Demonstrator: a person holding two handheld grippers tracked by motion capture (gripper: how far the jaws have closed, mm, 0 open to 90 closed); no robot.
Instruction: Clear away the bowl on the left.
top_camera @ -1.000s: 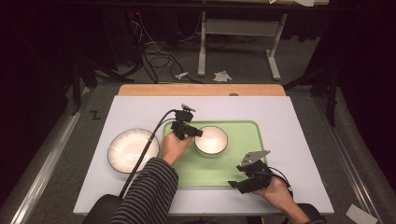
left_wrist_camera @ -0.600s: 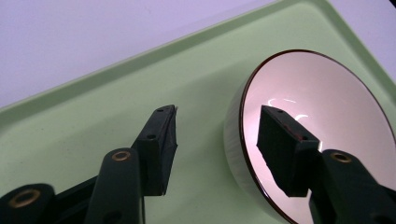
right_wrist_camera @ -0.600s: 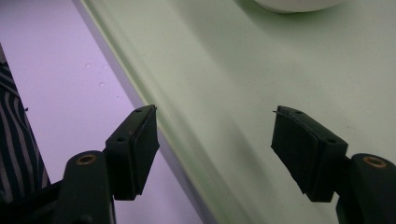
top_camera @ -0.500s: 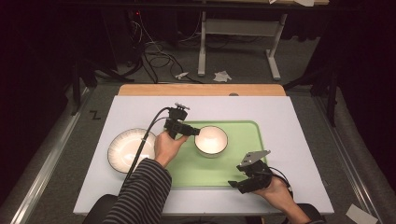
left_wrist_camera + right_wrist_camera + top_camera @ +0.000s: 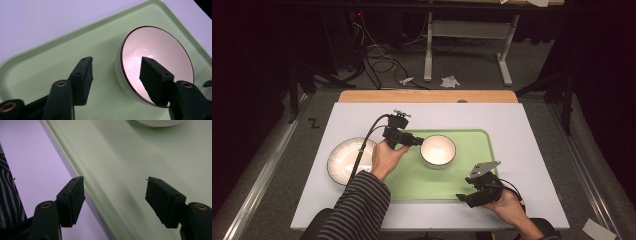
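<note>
Green tray (image 5: pixel 472 172) at frame centre: my left gripper (image 5: pixel 116 68), jaws wide, straddles the glossy, fragile bowl's (image 5: pixel 160 60) rim; I'd pinch there.

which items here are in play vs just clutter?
In play: bowl on green tray, left gripper open beside its rim; plate left of tray; right gripper open over tray's edge.
Clutter: crumpled paper and cables on the floor.

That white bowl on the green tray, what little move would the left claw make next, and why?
Probably close. The left gripper is open, with one jaw inside the bowl and the other outside its wall, so the rim sits between them. Squeezing shut would likely pinch the rim for lifting off the tray.
</note>
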